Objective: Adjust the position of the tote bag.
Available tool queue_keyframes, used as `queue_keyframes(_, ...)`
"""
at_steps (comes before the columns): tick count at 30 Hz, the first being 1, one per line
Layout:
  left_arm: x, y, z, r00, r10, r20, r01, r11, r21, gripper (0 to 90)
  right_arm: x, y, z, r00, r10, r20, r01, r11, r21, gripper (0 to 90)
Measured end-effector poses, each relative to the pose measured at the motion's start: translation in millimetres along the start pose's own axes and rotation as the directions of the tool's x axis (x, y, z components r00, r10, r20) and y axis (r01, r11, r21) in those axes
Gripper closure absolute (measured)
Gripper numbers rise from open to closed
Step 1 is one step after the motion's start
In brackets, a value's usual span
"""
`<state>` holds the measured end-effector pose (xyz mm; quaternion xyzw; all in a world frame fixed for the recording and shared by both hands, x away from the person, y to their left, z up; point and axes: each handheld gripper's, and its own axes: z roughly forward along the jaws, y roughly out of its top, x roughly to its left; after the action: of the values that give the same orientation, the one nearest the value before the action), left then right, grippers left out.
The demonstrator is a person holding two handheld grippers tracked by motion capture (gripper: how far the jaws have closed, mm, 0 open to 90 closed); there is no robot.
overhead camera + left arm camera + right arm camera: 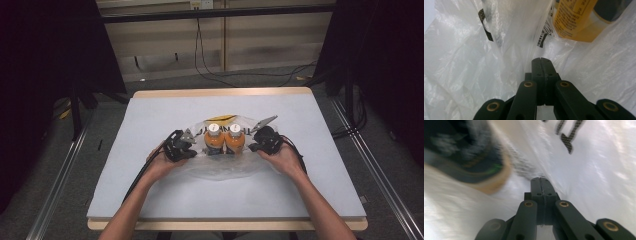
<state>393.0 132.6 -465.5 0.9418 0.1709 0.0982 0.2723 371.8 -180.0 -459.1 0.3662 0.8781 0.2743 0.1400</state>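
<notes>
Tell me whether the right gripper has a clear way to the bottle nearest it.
Probably not directly: the right gripper sits beside the right bottle, but the plastic bag wraps it, and the fingers look shut on bag film.

The high view looks from above the person's side, forward and down on the table, which takes the middle of the frame; floor and a wall are in the upper part. It stands far enough to show both forearms at the bottom edge.

The left gripper view rides on the left gripper and looks along its jaws, very near to the bag, with a bottle at the upper right.

The right gripper view rides on the right gripper, equally near and blurred, with a bottle at the upper left.

All three views share the bag and the bottles, which lie in the centre of the high view.
</notes>
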Motion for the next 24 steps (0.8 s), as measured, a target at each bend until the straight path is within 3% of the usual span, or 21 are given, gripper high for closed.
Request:
queue_keyframes(2,-2.7,2.3,-0.3,0.9995,0.026,-0.02,-0.025,0.9994,0.025,90.0,-2.3,-2.5,1.3,0.9996,0.003,0.03,-0.004,0.999,0.04,90.0)
queue_keyframes(4,-4.5,4.1,-0.7,0.9971,0.063,-0.042,-0.061,0.9968,0.053,90.0,-6.4,-8.3,2.9,0.9995,0.007,0.03,-0.01,0.998,0.07,90.0)
queue_keyframes(5,-5.6,4.1,-1.0,0.9972,0.059,-0.045,-0.057,0.9968,0.057,90.0,-8.6,-10.5,1.6,0.9996,0.018,0.02,-0.019,0.998,0.064,90.0)
queue_keyframes(6,-5.5,3.7,-1.0,0.9964,0.067,-0.053,-0.064,0.9963,0.058,90.0,-9.7,-11.8,-0.1,0.999,0.01,0.044,-0.013,0.997,0.073,90.0)
queue_keyframes(7,-5.6,3.4,-0.9,0.9958,0.07,-0.06,-0.067,0.9961,0.058,90.0,-8.9,-12.4,-1.5,0.9954,-0.029,0.091,0.02,0.995,0.099,90.0)
queue_keyframes(8,-5.1,3.3,-1.6,0.9956,0.074,-0.057,-0.071,0.9954,0.065,90.0,-9.2,-13.3,-3.2,0.9952,-0.044,0.088,0.034,0.993,0.114,90.0)
queue_keyframes(13,2.7,-5.9,-6.2,0.997,0.05,-0.059,-0.047,0.9972,0.058,90.0,-18.2,-24.3,-12.1,0.9948,-0.035,0.095,0.022,0.991,0.133,90.0)
queue_keyframes(17,9.7,-14.0,-9.9,0.9979,0.022,-0.06,-0.019,0.9986,0.05,90.0,-23.4,-34.4,-19.3,0.9896,-0.03,0.141,0.008,0.988,0.155,90.0)
queue_keyframes(18,10.5,-15.9,-10.5,0.9975,0.022,-0.068,-0.019,0.9988,0.046,90.0,-24.5,-37.2,-21.3,0.9856,-0.047,0.163,0.019,0.985,0.169,90.0)
queue_keyframes(20,12.3,-17.0,-11.4,0.9978,0.022,-0.062,-0.019,0.9987,0.047,90.0,-26.9,-43.9,-26.3,0.9859,-0.023,0.166,-0.005,0.986,0.167,90.0)
queue_keyframes(21,12.4,-17.1,-11.7,0.9977,0.023,-0.064,-0.02,0.9985,0.051,90.0,-28.4,-45.8,-27.2,0.9807,-0.054,0.188,0.02,0.984,0.179,90.0)
queue_keyframes(24,10.9,-19.6,-12.6,0.9966,0.021,-0.08,-0.018,0.9988,0.046,90.0,-34.0,-51.6,-31.3,0.9795,-0.022,0.2,-0.013,0.985,0.173,90.0)
